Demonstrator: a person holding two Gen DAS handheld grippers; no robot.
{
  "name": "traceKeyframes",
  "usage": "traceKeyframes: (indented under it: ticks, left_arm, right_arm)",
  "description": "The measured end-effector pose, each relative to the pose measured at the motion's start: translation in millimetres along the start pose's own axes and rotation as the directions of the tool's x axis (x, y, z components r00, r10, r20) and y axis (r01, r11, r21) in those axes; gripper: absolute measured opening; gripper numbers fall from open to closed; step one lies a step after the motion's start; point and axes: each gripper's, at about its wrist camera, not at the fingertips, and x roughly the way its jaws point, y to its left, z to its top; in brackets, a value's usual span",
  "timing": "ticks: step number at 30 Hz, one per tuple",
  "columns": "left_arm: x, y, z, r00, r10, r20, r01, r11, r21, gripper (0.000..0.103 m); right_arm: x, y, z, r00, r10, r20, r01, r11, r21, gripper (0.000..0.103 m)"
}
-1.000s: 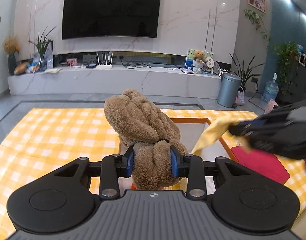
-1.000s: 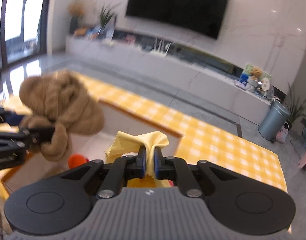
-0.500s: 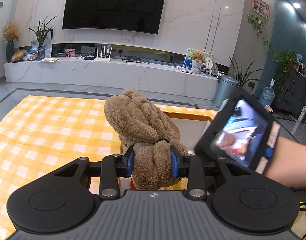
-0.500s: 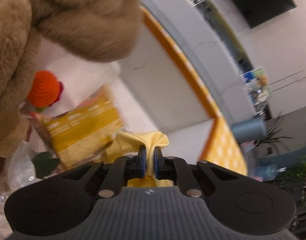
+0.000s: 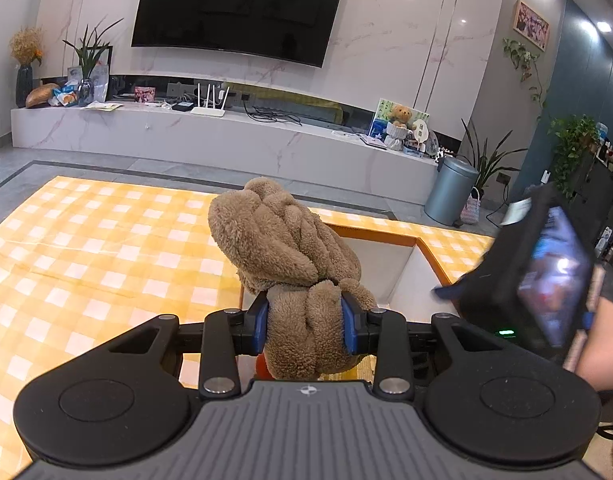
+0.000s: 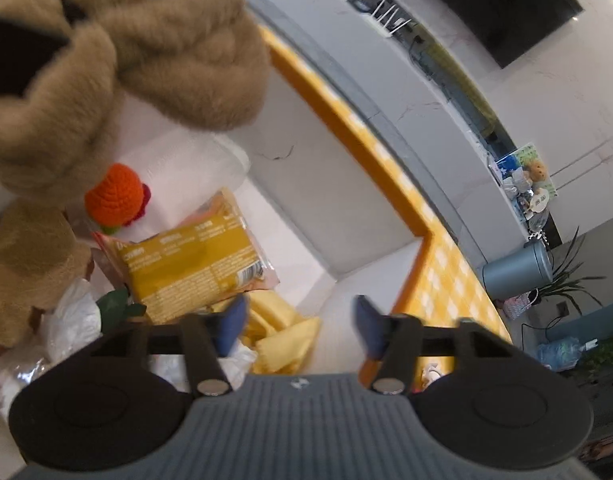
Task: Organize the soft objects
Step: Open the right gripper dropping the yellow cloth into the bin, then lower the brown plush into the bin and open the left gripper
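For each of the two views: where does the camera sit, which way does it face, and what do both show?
Left wrist: behind the left gripper, facing the TV wall; pads clamp the fluffy brown plush towel; a forearm shows.
Right wrist: behind the right gripper, tilted into the white bin; jaws opening above the yellow cloth.
Shared: towel, bin.

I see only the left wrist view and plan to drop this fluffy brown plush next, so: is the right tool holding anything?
Observer: No. The right tool has its jaws opening, and the crumpled yellow cloth lies loose below them.
Operator: What does it lie in?
Observer: The white orange-rimmed bin, beside a yellow printed snack packet.
Operator: Anything else inside?
Observer: An orange crocheted toy, just beyond the packet.
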Motion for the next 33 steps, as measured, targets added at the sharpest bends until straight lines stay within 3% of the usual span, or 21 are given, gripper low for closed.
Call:
traceKeyframes:
  ticks: [2,9,16,27,30,33]
  left_arm:
    - [2.3,-1.2,-1.4,1.0,-0.022,-0.009,0.023,1.0,0.018,0.04]
    - [6.8,-1.0,-3.0,0.999,-0.036,-0.001,0.036,0.999,0.036,0.04]
    - [32.9,-7.6,12.6,0.997,-0.008,-0.081,0.008,1.0,-0.001,0.04]
    - [98.3,-25.7,14.4,0.974,0.156,-0.166,-0.125,0.975,0.182,0.04]
    - [101.3,-24.6,9.9,0.971,0.13,-0.199,-0.096,0.98,0.174,0.04]
    - [103.5,-20.9,10.1,0.963,0.127,-0.239,-0.091,0.984,0.156,0.049]
  right_arm:
    - [-8.9,-4.1,-6.1,0.999,0.0,0.045,0.0,1.0,0.004,0.087]
    - [-32.3,-27.6,-30.4,0.975,-0.064,0.211,0.039,0.992,0.119,0.093]
    - [-28.8,-45.4,-50.7,0.973,-0.056,0.223,0.001,0.971,0.24,0.093]
    - [-46.4,-52.1,-84.3,0.965,-0.03,0.26,-0.041,0.963,0.265,0.093]
    - [-47.0,-55.2,-86.6,0.965,-0.031,0.261,-0.044,0.96,0.277,0.093]
    - [-45.7,-61.1,-90.0,0.963,-0.022,0.268,-0.06,0.953,0.295,0.093]
